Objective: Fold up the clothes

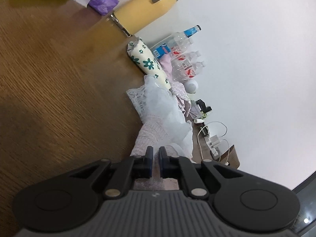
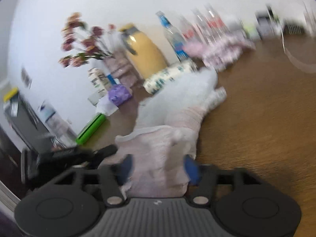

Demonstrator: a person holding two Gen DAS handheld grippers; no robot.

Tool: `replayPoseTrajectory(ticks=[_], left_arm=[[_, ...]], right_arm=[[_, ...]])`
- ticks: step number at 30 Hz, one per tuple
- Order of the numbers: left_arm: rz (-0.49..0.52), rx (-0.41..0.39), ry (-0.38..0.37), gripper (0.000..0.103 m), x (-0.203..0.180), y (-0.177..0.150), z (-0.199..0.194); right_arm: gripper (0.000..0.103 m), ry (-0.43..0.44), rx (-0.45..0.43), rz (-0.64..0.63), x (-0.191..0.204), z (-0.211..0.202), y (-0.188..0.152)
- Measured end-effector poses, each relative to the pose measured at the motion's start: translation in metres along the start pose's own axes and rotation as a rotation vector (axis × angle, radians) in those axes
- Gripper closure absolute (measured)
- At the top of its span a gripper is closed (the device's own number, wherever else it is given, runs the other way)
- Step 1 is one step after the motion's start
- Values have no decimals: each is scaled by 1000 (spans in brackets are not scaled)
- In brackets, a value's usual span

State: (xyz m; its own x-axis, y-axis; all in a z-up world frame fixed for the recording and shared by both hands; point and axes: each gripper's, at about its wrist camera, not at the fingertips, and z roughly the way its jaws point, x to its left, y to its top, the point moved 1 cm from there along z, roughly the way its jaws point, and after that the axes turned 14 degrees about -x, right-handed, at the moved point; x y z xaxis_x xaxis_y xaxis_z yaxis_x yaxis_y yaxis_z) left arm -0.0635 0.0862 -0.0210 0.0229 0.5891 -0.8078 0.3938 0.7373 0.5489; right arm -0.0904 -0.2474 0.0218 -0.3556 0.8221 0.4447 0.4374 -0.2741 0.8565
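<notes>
Left wrist view: beyond the jaws stand a yellow flask [image 1: 150, 6] and clear bottles [image 1: 185, 59], contents unreadable. Bare wooden table [image 1: 59, 79] spreads to one side. The left gripper [image 1: 156, 158] is nearly closed, pinching the pink garment [image 1: 152, 134].

Right wrist view, blurred: the right gripper [image 2: 158, 167] stands wide, the garment's pink cloth bunched between the jaws; whether the pads press it is unclear. Open tabletop lies beside it.

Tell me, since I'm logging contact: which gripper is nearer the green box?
Left. The left gripper reaches in close beside the green box; the right gripper sits farther off, astride the pink garment.
</notes>
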Motion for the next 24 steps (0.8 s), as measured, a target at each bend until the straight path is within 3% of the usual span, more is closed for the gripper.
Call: replayPoseTrajectory(ticks=[2,4,7,9,12,16,19,21,22,24], left_arm=[[1,1,3,96,0,0,1],[-2,4,5,96,1,-1,1],[-6,2,8,96,3,-1,1],[-11,-2,11,96,4,-1,0],[-23,-2,16,96,5,-3,-2],[-35,15,19,96,1,-12,0],[-39,0,-7,92,-3,-11,-2],[-4,-12,-36,71,-9,-7,-4],[31,-6,-41,55,-13,-4,-4],[115,52,-59,55,-22,-2,5]], right_arm=[[38,-47,4,-26,6,-2,-6],[42,-68,11,25,-2,5,-11],[52,-36,4,99,-15,13,-14],[89,-12,-6,125,-18,14,-13],[100,46,-17,124,-13,8,-8],[100,88,58,445,-58,17,-6],[95,45,144,452,-75,28,-7],[83,47,147,384,-66,27,0],[78,47,137,338,-62,25,5],[52,42,101,261,-58,19,15]])
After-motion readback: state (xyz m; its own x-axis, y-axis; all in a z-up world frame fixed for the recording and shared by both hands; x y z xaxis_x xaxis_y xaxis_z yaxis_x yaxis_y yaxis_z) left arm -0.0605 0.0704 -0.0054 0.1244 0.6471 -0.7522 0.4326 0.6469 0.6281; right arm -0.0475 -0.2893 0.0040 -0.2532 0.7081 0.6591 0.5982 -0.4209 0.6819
